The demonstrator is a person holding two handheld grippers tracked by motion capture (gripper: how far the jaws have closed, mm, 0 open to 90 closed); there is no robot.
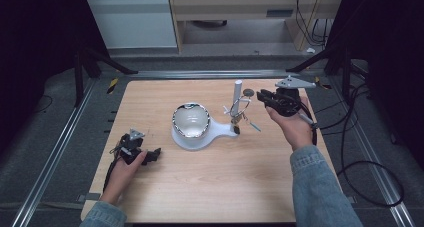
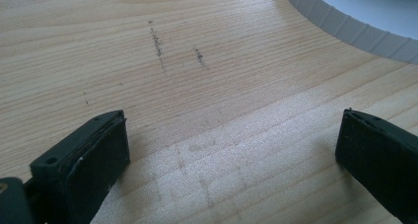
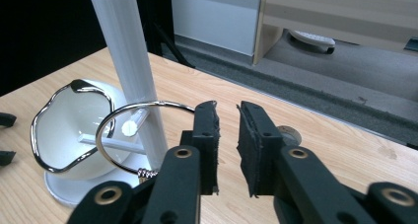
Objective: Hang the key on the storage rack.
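Broadly spread across the scene: pale wooden tabletop (image 1: 210, 187), rectangular with rounded corners. Roughly at its centre, a little toward the far edge: white plastic stand with a round dish base (image 1: 192, 139) and a flat arm running toward the right edge. Seated in the round base: white bowl with a wavy chrome rim (image 1: 191, 120). Rising from the arm's right end: upright white ribbed plastic post (image 1: 236, 103), tilted slightly in the right gripper view (image 3: 129, 71), with short white pegs sticking out partway up. Hung on the post: thin silver metal ring (image 1: 239, 106), seen large in the right gripper view (image 3: 129, 116) as a hoop encircling the post, a small coiled clasp at its lowest point; small dangling bits below it in the high view, too small to make out.

Near the far right corner: right gripper (image 1: 262, 96), held in a hand with a denim sleeve, fingers pointed at the post and ring. Fingers (image 3: 207, 135) parted by a narrow gap, nothing between them, just beside the ring's right side; whether touching it, cannot tell. Behind them on the wood: small round grey disc (image 3: 291, 133).

Near the left edge, toward the near side: left gripper (image 1: 156, 154), resting low over the wood, fingers (image 2: 98, 150) spread wide, bare tabletop between them, ribbed white base rim (image 2: 345, 29) ahead.
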